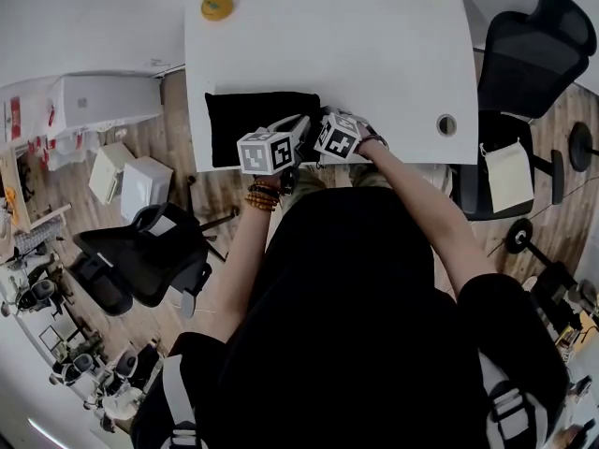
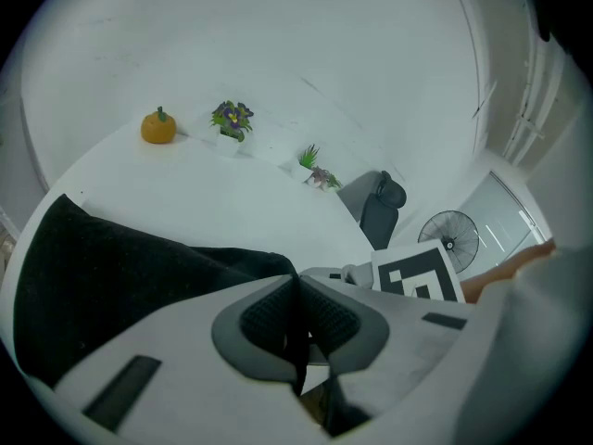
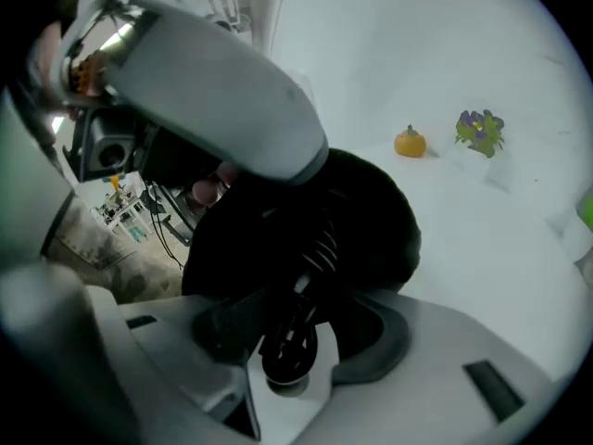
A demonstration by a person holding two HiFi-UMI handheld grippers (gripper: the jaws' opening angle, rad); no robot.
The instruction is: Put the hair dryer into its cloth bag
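L gripper [image 2: 297, 297]: jaws together, pinching edge of cloth bag [image 2: 111, 286]; I've got it pointing fwd and down.
R gripper [image 3: 295, 334]: jaws part-closed round handle end of hair dryer [image 3: 213, 91].
Grippers: side by side, almost touching.
L forearm [image 1: 241, 246]: reaching fwd.
R forearm [image 1: 426, 209]: elbow out, angled inward.

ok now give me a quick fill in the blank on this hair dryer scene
The left tongs are shut on the black cloth ___.
The right tongs hold the grey ___ by its cord end.
The pumpkin on the white table is ___.
Missing: bag; hair dryer; orange.
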